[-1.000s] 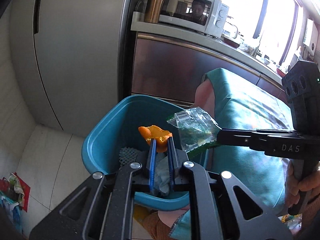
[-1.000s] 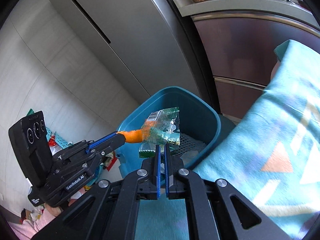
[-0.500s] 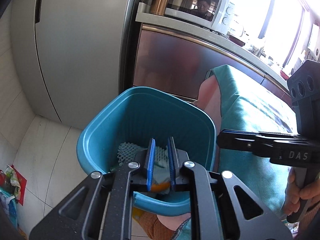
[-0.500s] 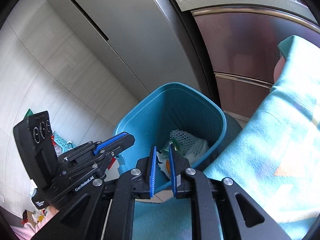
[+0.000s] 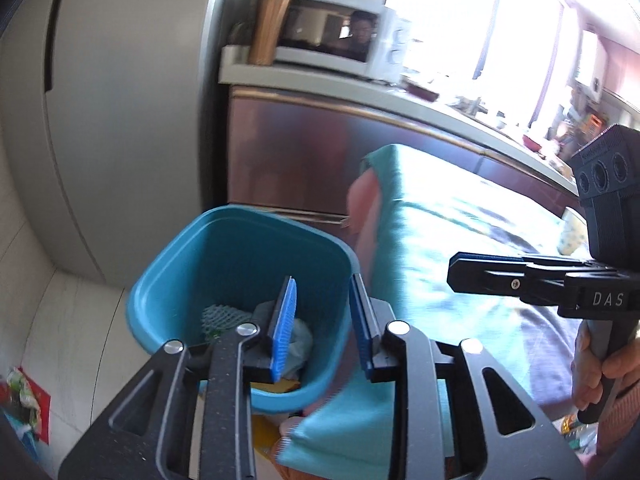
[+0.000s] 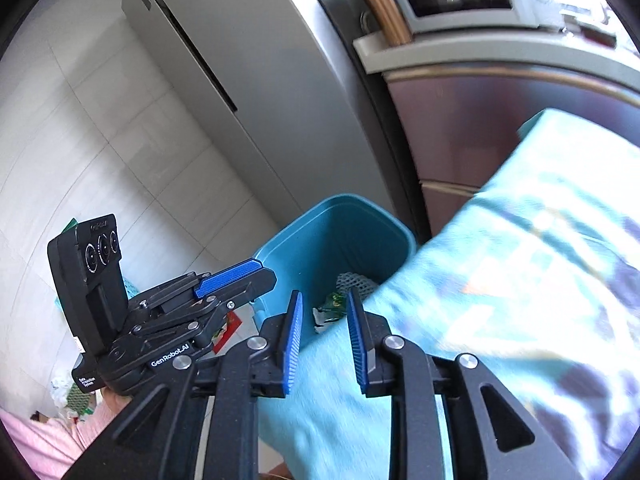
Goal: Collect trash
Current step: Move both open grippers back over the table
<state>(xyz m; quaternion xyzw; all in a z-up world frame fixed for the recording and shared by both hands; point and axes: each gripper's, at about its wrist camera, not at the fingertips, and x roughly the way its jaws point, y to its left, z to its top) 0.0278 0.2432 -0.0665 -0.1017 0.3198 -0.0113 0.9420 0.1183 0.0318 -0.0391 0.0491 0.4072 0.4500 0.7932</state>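
My left gripper had its jaws opening, a narrow gap with nothing between the 2 blue pads, and my right gripper was the same: jaws opening, empty. Past the left pads, in the lower middle of the left wrist view, sat the teal bin, and the trash already lay in its bottom: a white foam net, pale crumpled plastic, something orange at the near wall. From the right wrist view the bin showed just beyond my pads at center frame, with a green wrapper and the net inside it. Both grippers hung above and short of the rim, the left one nearer to it, I judged, since its pads overlapped the bin's mouth. To the right of the bin spread the teal cloth, which filled the right half of both views. No loose piece on it was plain to me; a pale thing at its far right edge was too blurred to name. So the next pickup, I reckoned, lay rightward, away from the bin, nearer my right gripper.
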